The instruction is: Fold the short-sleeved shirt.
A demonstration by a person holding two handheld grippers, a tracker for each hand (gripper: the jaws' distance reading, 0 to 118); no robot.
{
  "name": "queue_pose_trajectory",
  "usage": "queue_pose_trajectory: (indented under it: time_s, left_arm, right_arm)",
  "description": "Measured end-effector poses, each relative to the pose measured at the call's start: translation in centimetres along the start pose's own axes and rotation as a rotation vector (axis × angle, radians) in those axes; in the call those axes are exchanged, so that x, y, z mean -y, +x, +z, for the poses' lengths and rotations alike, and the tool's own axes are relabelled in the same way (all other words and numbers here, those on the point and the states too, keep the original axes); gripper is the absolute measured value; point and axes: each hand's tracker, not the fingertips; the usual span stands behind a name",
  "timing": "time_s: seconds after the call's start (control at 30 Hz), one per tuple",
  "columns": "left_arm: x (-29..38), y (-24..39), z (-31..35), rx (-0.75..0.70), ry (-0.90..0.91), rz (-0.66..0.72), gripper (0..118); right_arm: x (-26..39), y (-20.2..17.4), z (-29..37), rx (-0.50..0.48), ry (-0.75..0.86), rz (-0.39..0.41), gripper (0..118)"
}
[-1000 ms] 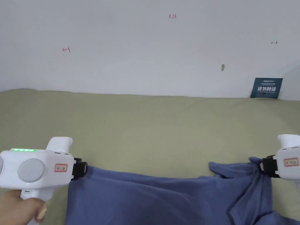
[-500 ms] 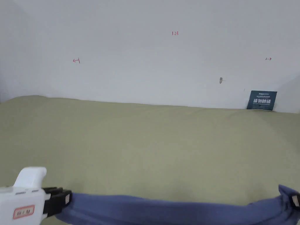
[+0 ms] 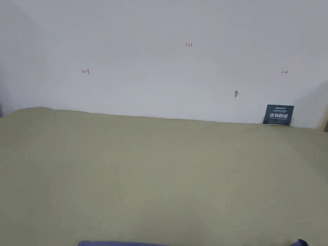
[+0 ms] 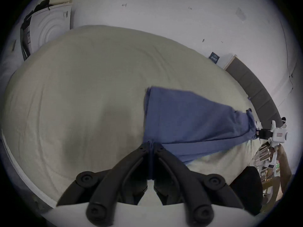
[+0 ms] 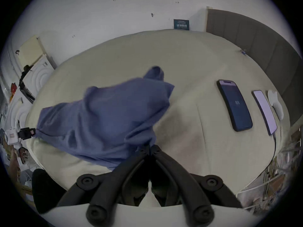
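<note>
I see an olive-green bedsheet (image 3: 166, 166) stretching to a white wall (image 3: 153, 25) with small red marks. A dark sign (image 3: 278, 114) leans against that wall at the far right. From the right gripper view, two phones lie side by side on the sheet, a dark one (image 5: 234, 105) and a lit one (image 5: 264, 111), with a grey padded headboard (image 5: 255, 39) behind.
</note>
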Motion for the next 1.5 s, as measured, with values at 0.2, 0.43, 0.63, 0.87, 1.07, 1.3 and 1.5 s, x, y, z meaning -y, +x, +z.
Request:
queue_pose_trajectory:
  time_s: [0.2, 0.43, 0.63, 0.87, 1.07, 1.3, 1.5]
  left_arm:
    - [-0.5, 1.4, 0.5, -0.009, 0.037, 0.017, 8]
    - [-2.5, 3.9, 5.7, 0.011, 0.152, -0.001, 87]
    - [-3.4, 6.5, 6.9, 0.034, 0.22, 0.039, 21]
    - [-2.5, 7.3, 5.2, 0.028, 0.154, -0.03, 0]
    - [-4.1, 4.1, 4.4, 0.054, 0.146, -0.034, 0]
    - [-7.9, -2.6, 1.8, 0.317, 0.108, 0.082, 0]
    - [-8.6, -5.2, -2.9, 0.48, -0.164, 0.191, 94]
  right_arm:
    - [-0.4, -0.3, -1.0, 0.002, 0.01, -0.013, 1]
    - [-2.7, -0.4, 3.8, 0.059, 0.127, -0.001, 82]
    - [-3.7, -2.6, 6.3, 0.061, 0.196, 0.039, 42]
    - [-2.8, -4.4, 5.2, 0.033, 0.187, 0.018, 0]
    - [-2.9, -5.1, 4.9, 0.021, 0.179, 0.052, 0]
    - [-2.5, -5.0, 4.6, 0.011, 0.188, 0.052, 0]
    - [-2.4, -4.7, 4.3, 0.015, 0.18, 0.053, 0]
